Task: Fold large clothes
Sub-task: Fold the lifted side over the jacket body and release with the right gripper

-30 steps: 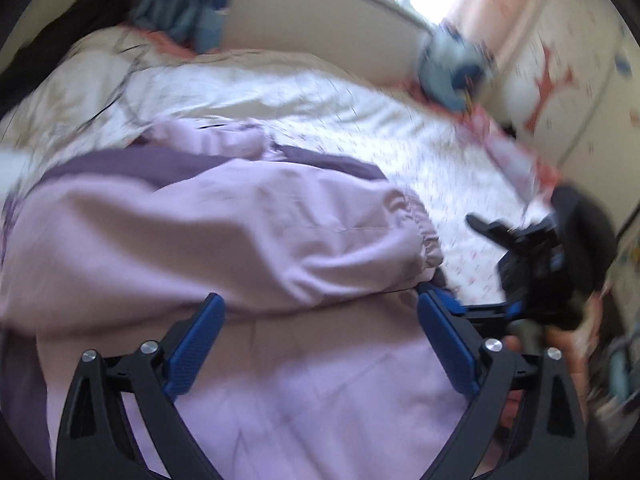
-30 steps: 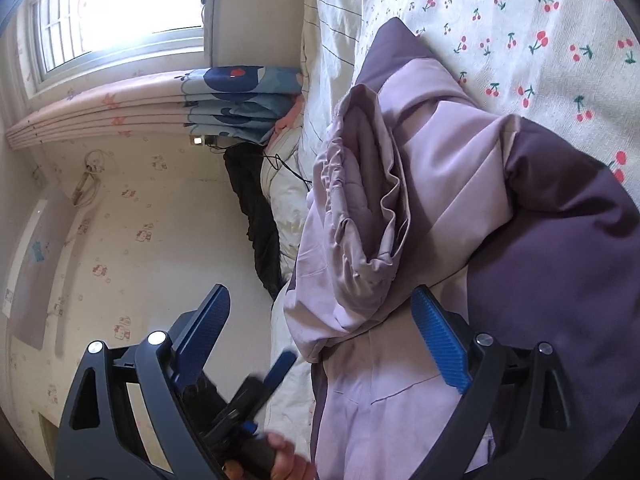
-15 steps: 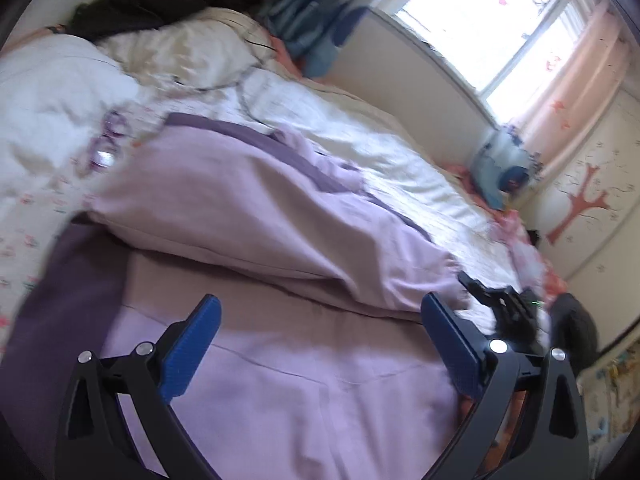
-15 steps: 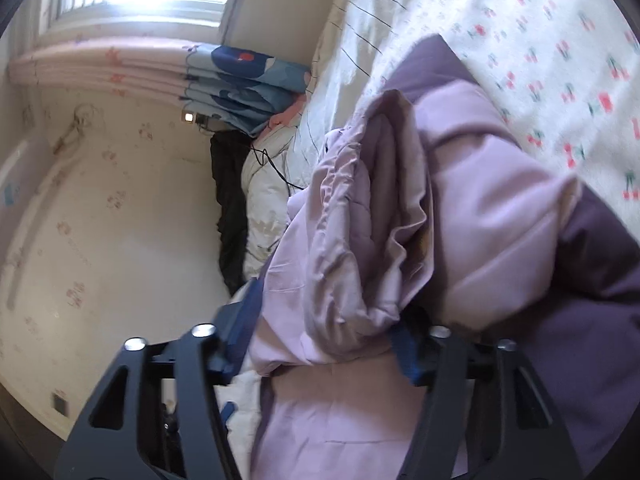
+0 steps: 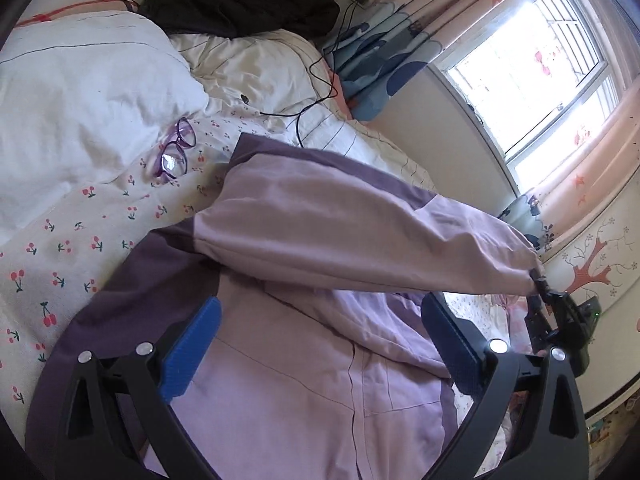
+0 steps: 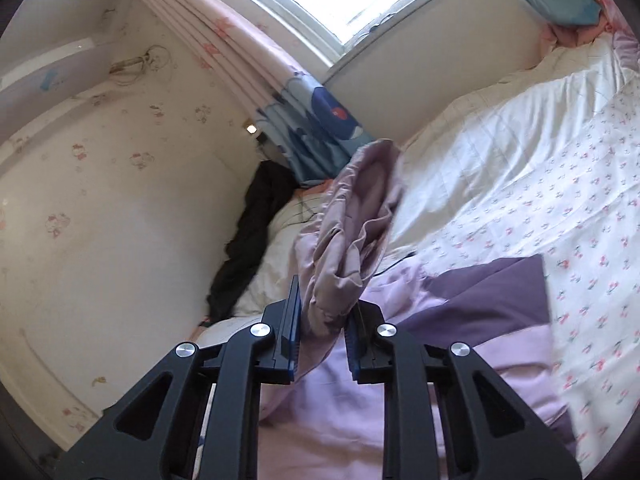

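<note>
A large lilac and dark purple jacket [image 5: 288,360] lies on the cherry-print bed sheet [image 5: 60,248]. My right gripper [image 6: 322,332] is shut on the gathered cuff of its sleeve [image 6: 352,240] and holds it up off the bed. In the left wrist view that sleeve [image 5: 360,236] stretches taut across to the right gripper [image 5: 538,280]. My left gripper [image 5: 320,340] is open and empty, hovering above the jacket's body.
Purple glasses [image 5: 172,156] lie on the sheet beside a white pillow [image 5: 80,80]. A black garment [image 5: 240,8] and a black cable [image 5: 316,96] lie at the bed's head. A window [image 5: 532,68] with curtains stands beyond the bed's far side.
My right gripper closed on the sleeve cuff and lifted it, pulling the sleeve out straight. My left gripper swung left, toward the head of the bed, staying open.
</note>
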{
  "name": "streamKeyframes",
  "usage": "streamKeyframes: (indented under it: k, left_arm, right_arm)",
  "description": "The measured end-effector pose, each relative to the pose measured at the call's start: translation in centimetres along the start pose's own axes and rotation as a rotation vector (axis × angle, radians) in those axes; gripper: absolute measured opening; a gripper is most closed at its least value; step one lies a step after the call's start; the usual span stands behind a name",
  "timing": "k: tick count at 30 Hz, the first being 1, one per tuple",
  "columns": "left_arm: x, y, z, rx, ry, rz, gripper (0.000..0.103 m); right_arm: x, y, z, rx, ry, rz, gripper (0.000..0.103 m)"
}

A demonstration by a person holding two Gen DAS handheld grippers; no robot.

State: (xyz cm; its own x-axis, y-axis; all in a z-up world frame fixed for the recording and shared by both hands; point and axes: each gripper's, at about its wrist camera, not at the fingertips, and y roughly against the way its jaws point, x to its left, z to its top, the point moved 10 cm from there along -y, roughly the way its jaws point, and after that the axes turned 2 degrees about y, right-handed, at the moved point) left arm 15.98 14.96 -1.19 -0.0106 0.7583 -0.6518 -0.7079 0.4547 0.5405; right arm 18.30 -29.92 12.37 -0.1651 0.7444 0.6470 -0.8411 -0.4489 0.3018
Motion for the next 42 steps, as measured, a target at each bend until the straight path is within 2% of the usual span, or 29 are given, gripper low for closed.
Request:
streamKeyframes:
  k: [2, 6, 9, 10, 11, 14, 16, 18, 22, 24, 26, 28, 30, 31, 32, 34, 37, 39, 40, 41, 42]
  left_arm:
    - [-0.1, -0.3, -0.2, 0.009, -0.004, 0.002, 0.096]
    - [-0.3, -0.8, -0.6, 0.026, -0.018, 0.02, 0.096]
    - [0.1, -1.4, -1.0, 0.049, -0.024, 0.051, 0.096]
    - [0.3, -1.6, -1.1, 0.054, -0.023, 0.056, 0.096]
    - [0.6, -1.8, -1.2, 0.063, -0.017, 0.064, 0.096]
    - [1.0, -2.0, -1.1, 0.068, -0.005, 0.069, 0.096]
    - [1.3, -2.0, -1.1, 0.066, -0.001, 0.075, 0.096]
    - [1.3, -2.0, -1.2, 0.066, -0.008, 0.08, 0.096]
    - [0.7, -2.9, -0.7, 0.05, -0.052, 0.081, 0.096]
    - [0.0, -3.9, 0.5, 0.007, -0.081, 0.042, 0.096]
    - [-0.2, -5.0, 1.3, -0.02, -0.088, 0.02, 0.096]
    - [0.4, -6.5, 1.6, -0.016, -0.076, 0.029, 0.096]
    - [2.3, -8.9, 1.1, 0.038, -0.047, 0.09, 0.096]
    - [3.3, -10.1, 0.6, 0.081, -0.043, 0.106, 0.096]
    - [3.8, -10.9, 0.2, 0.109, -0.041, 0.113, 0.096]
    - [4.3, -11.3, -0.1, 0.117, -0.037, 0.12, 0.096]
    - [3.8, -10.7, 0.1, 0.11, -0.049, 0.151, 0.096]
    - [3.1, -9.6, 0.4, 0.089, -0.041, 0.14, 0.096]
    - [2.7, -9.0, 0.7, 0.074, -0.049, 0.135, 0.096]
    - [2.4, -8.5, 1.0, 0.051, -0.083, 0.157, 0.096]
    - [2.5, -8.4, 1.1, 0.042, -0.112, 0.19, 0.096]
  right_arm:
    - [-3.9, -0.9, -1.7, 0.039, -0.048, -0.062, 0.017]
    - [-12.7, -2.2, -8.3, 0.156, -0.179, -0.184, 0.018]
    - [-14.8, -2.0, -11.2, 0.197, -0.233, -0.178, 0.02]
    - [-14.8, -1.7, -11.2, 0.204, -0.248, -0.163, 0.024]
    - [-14.8, -1.2, -11.2, 0.207, -0.255, -0.161, 0.033]
    - [-14.9, 1.5, -9.9, 0.156, -0.234, -0.233, 0.048]
    - [-14.6, 3.9, -8.2, 0.089, -0.162, -0.315, 0.048]
    - [-12.3, 4.4, -6.5, 0.061, -0.042, -0.332, 0.049]
    - [-7.8, 1.4, -5.2, 0.121, 0.162, -0.333, 0.054]
    - [-5.9, -2.0, -5.7, 0.175, 0.264, -0.338, 0.055]
    - [-6.2, -4.2, -7.0, 0.239, 0.317, -0.374, 0.055]
    - [-8.2, -5.9, -8.3, 0.304, 0.307, -0.432, 0.054]
    - [-11.5, -6.7, -10.0, 0.361, 0.232, -0.445, 0.048]
    - [-12.6, -7.0, -10.3, 0.366, 0.214, -0.447, 0.036]
    - [-13.6, -6.9, -10.6, 0.367, 0.208, -0.455, 0.029]
    - [-14.5, -6.9, -10.8, 0.368, 0.191, -0.446, 0.028]
    - [-13.6, -6.2, -10.4, 0.373, 0.204, -0.466, 0.029]
    - [-11.5, -4.5, -9.4, 0.308, 0.254, -0.464, 0.04]
    - [-10.7, -3.7, -9.4, 0.281, 0.289, -0.472, 0.053]
    - [-10.5, -3.4, -9.7, 0.273, 0.314, -0.486, 0.059]
    - [-10.8, -3.4, -10.3, 0.288, 0.326, -0.502, 0.059]
